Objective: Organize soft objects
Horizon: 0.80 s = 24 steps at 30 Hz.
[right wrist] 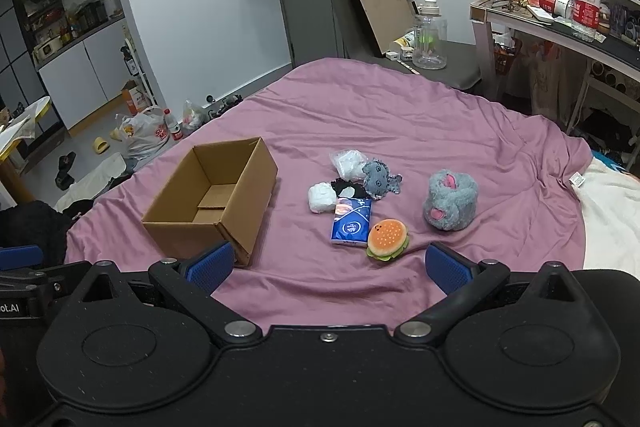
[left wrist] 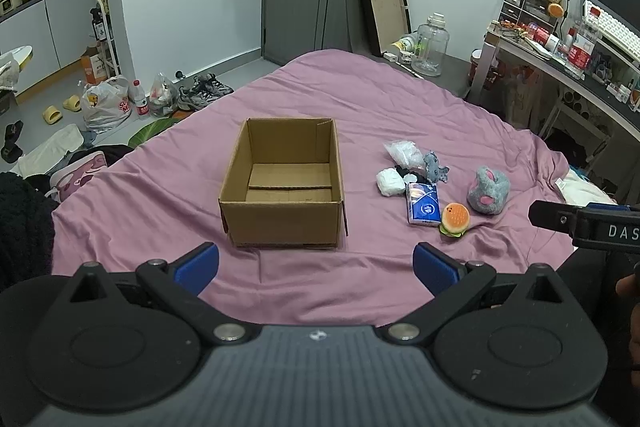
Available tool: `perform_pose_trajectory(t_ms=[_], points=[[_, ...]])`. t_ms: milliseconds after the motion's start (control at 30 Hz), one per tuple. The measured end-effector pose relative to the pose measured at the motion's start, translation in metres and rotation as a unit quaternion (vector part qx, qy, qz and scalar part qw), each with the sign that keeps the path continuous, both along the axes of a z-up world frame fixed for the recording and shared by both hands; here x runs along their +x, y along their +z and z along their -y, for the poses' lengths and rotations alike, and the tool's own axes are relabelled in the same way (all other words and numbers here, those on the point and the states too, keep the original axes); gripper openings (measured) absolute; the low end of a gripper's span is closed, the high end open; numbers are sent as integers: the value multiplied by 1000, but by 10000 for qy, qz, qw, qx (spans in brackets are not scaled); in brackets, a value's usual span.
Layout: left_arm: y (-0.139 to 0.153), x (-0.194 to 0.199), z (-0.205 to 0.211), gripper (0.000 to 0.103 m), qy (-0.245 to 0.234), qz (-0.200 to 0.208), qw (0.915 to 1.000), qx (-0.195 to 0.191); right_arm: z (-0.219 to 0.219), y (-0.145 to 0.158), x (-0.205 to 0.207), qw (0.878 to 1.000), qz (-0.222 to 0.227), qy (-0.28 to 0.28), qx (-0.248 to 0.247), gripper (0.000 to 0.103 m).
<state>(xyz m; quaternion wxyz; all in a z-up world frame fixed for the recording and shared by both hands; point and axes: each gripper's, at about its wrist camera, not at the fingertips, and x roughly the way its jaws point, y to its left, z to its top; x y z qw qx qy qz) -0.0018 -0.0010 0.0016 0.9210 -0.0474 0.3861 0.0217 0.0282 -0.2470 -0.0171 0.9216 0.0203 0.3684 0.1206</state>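
Soft toys: burger (right wrist: 387,239), grey plush (right wrist: 451,203), small grey doll (right wrist: 378,178), tissue pack (right wrist: 351,223) and white bundles (right wrist: 321,198) lie on the bed (right wrist: 400,115); cardboard box (right wrist: 208,205) beside them holds nothing; your left tool (left wrist: 316,269) and right tool (right wrist: 327,269) are both released; nothing packed yet

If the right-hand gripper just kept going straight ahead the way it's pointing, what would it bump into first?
Probably the burger toy, or the blue tissue pack just beside it; both lie ahead of the open right gripper on the pink bedsheet. Depth is hard to judge.
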Motion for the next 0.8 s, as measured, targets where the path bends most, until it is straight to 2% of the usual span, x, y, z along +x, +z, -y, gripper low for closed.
perform_pose_trajectory(t_ms=[800], points=[[1, -1, 0, 102, -2, -17, 10000, 1, 0, 0, 0, 10000, 17, -15, -43, 103]])
